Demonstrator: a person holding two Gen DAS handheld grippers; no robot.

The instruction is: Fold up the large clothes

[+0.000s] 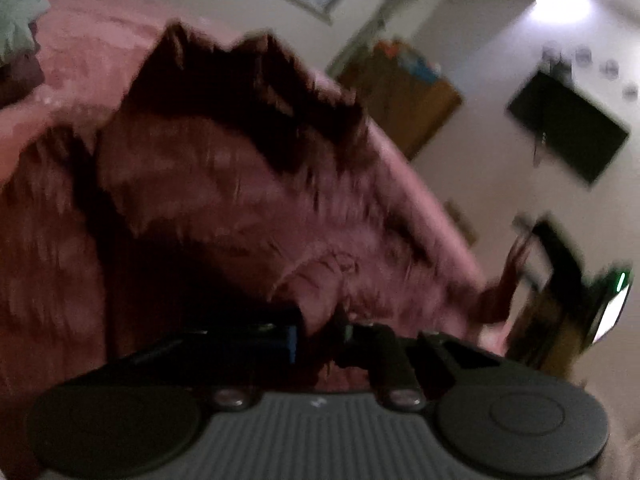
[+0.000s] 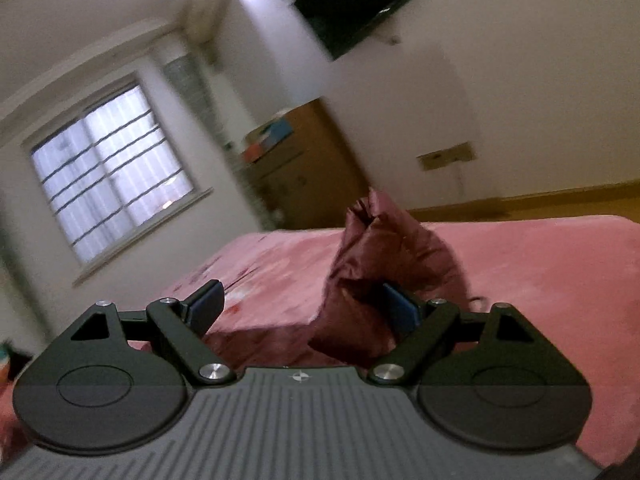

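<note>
We see our left tool [image 1: 320, 332] clamped on the maroon garment [image 1: 224, 184], right tool [image 2: 304, 308] apart, over the pink bed [image 2: 540, 280]; window [image 2: 108, 172] at left.

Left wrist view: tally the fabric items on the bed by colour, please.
Maroon garment: 1
Pink bed cover: 1
Pale green cloth: 1
Total: 3
</note>
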